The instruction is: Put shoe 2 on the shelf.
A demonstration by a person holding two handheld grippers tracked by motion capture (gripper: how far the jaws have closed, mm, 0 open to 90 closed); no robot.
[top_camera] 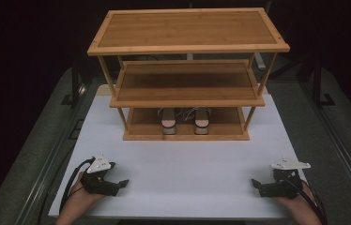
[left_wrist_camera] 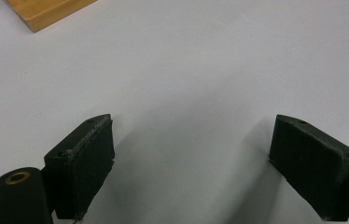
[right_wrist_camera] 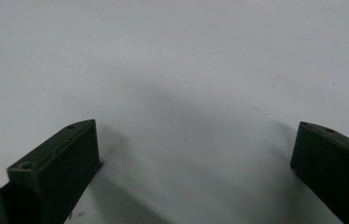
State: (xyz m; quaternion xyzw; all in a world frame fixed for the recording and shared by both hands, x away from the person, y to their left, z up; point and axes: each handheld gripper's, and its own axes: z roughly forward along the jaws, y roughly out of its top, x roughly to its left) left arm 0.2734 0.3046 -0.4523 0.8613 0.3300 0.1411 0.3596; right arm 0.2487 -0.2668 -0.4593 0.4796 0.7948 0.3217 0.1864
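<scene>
A wooden shelf (top_camera: pixel 187 75) with three levels stands at the far middle of a white table (top_camera: pixel 187 159). Its top level and middle level are bare. On the bottom level a pair of shoes (top_camera: pixel 185 121) sits side by side near the centre, toes pointing toward the near edge; the left shoe (top_camera: pixel 168 122) and the right shoe (top_camera: pixel 201 121) are just beside each other, not touching as far as can be told.

The left gripper (top_camera: pixel 117 183) rests at the near left corner of the table, held by a hand (top_camera: pixel 77 199) that comes in from the bottom edge. Its grey plate sits on top and a black cable loops to its left. In the left gripper view its two black jaws are spread wide apart over bare white table, with nothing between them, and a corner of the wooden shelf (left_wrist_camera: pixel 46 13) shows at the far left.

The right gripper (top_camera: pixel 259 185) rests at the near right corner, well apart from the left one, held by the other hand (top_camera: pixel 300 208). In the right gripper view its jaws also stand wide apart above the bare table, holding nothing.
</scene>
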